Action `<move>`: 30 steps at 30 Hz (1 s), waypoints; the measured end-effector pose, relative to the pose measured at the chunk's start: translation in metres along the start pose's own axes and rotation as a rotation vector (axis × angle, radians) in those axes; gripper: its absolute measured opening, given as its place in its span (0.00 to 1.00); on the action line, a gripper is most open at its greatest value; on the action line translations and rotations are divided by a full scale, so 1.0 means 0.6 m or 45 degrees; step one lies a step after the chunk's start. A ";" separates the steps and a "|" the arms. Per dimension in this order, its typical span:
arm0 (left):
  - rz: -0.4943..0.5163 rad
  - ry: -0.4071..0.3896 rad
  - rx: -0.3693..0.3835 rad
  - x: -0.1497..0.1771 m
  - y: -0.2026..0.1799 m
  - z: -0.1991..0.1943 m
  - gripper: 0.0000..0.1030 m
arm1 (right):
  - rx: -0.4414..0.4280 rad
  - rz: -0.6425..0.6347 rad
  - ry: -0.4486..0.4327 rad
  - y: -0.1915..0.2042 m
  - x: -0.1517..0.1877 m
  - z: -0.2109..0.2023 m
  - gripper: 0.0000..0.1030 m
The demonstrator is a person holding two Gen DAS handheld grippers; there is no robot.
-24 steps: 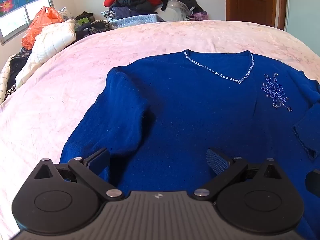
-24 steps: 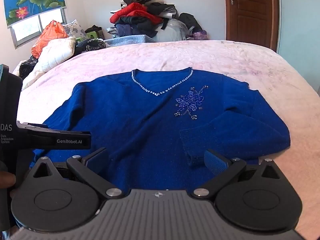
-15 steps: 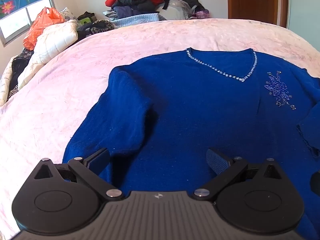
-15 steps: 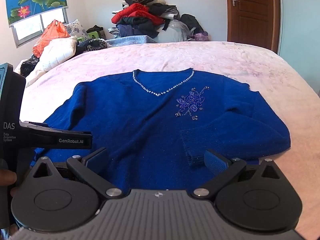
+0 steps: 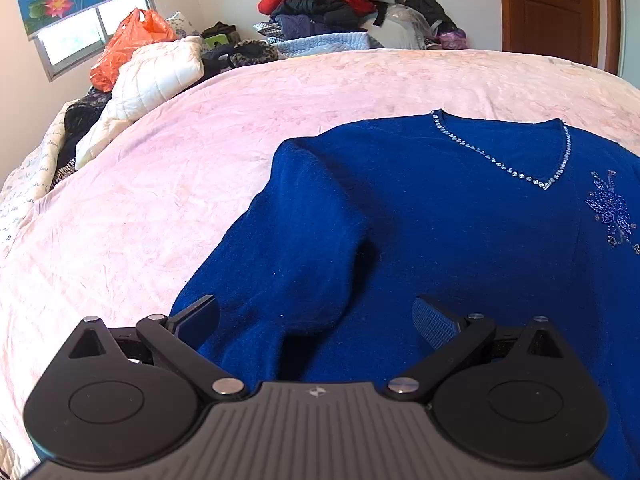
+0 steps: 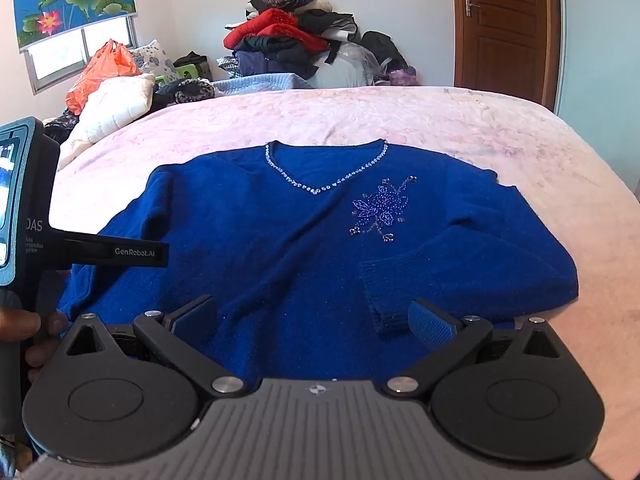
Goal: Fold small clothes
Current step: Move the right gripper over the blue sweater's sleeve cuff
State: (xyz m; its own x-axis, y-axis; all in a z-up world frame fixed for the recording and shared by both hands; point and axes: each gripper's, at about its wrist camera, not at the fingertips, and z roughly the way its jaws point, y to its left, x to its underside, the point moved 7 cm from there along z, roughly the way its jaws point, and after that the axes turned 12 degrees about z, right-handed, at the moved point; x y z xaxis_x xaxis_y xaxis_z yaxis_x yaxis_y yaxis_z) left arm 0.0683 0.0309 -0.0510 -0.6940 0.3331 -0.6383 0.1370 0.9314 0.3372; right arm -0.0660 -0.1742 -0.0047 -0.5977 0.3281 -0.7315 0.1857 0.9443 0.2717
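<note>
A blue V-neck sweater with a beaded neckline and a bead flower lies flat on the pink bed; it also fills the middle of the right wrist view. Both sleeves are folded in over its body, the right cuff lying near my right fingers. My left gripper is open and empty above the folded left sleeve. My right gripper is open and empty above the sweater's lower hem. The left gripper's body shows at the left edge of the right wrist view.
The pink bedspread lies bare to the left and beyond the sweater. A white padded jacket and an orange bag lie at the far left. A heap of clothes sits behind the bed. A wooden door stands at the back right.
My left gripper has shifted left and tipped up a little, so the sweater sits further right in its view. My right gripper has drawn back slightly. Both stay open.
</note>
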 end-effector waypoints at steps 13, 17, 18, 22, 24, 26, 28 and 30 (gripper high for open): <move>0.012 0.012 -0.011 0.001 -0.005 0.004 1.00 | -0.005 -0.007 0.011 0.003 0.002 0.004 1.00; 0.000 0.016 -0.018 0.001 -0.002 0.008 1.00 | -0.006 -0.009 0.013 0.004 0.004 0.004 1.00; -0.001 0.017 -0.018 0.000 -0.002 0.008 1.00 | -0.005 -0.009 0.012 0.004 0.004 0.004 1.00; 0.006 0.004 -0.011 -0.002 -0.004 0.003 1.00 | -0.004 -0.005 0.007 0.003 0.005 0.004 1.00; 0.017 0.001 -0.006 -0.002 -0.008 0.000 1.00 | -0.001 -0.003 0.008 0.001 0.005 0.004 1.00; 0.026 0.003 0.002 -0.002 -0.012 -0.001 1.00 | 0.002 -0.005 0.006 -0.001 0.005 0.005 1.00; 0.033 0.004 0.008 -0.001 -0.015 -0.001 1.00 | 0.003 -0.008 0.005 -0.003 0.008 0.005 1.00; 0.040 0.002 0.010 0.000 -0.017 -0.002 1.00 | 0.003 -0.011 0.001 -0.005 0.008 0.005 1.00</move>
State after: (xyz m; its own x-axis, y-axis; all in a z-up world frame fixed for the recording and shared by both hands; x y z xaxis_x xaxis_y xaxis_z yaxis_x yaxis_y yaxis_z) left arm 0.0662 0.0209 -0.0535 -0.6903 0.3618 -0.6265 0.1643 0.9218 0.3512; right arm -0.0671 -0.1753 -0.0108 -0.6002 0.3198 -0.7332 0.1826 0.9472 0.2636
